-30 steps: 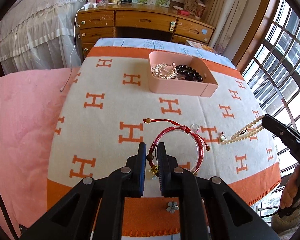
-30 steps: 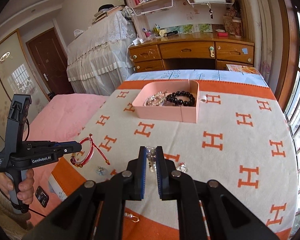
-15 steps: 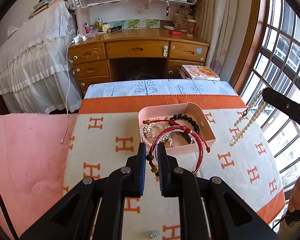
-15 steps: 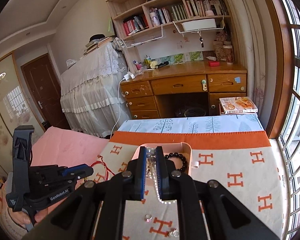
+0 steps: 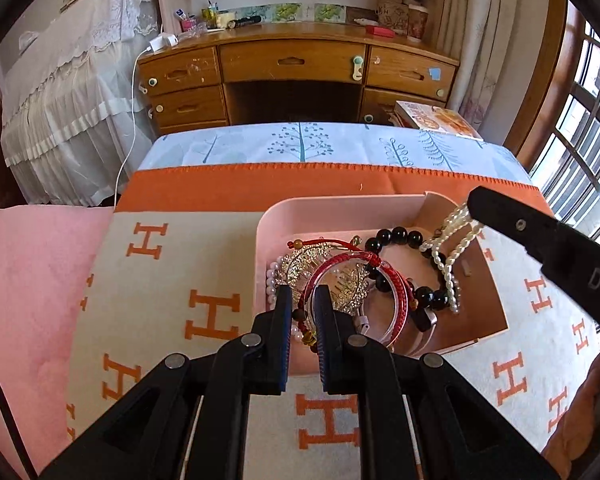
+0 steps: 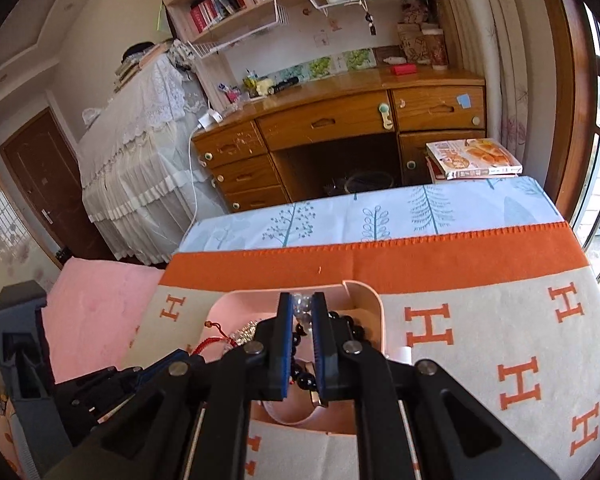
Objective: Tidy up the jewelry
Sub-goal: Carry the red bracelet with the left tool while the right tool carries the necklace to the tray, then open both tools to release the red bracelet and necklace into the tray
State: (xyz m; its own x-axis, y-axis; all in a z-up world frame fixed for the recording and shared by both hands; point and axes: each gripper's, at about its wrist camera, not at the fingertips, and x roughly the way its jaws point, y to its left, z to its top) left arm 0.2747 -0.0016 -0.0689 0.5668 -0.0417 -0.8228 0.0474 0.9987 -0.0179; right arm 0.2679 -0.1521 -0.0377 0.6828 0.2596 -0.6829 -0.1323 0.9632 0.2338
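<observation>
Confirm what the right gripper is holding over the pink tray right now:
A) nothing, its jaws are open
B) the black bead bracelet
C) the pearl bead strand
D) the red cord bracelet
C: in the left wrist view, the pearl bead strand hangs from the right gripper over the pink tray; the left gripper holds the red cord bracelet.

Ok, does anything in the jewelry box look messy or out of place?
Yes: the pink box holds a tangled pile. The red cord bracelet in the left gripper overlaps the gold comb and black bead bracelet; the pearl strand dangles over them.
</observation>
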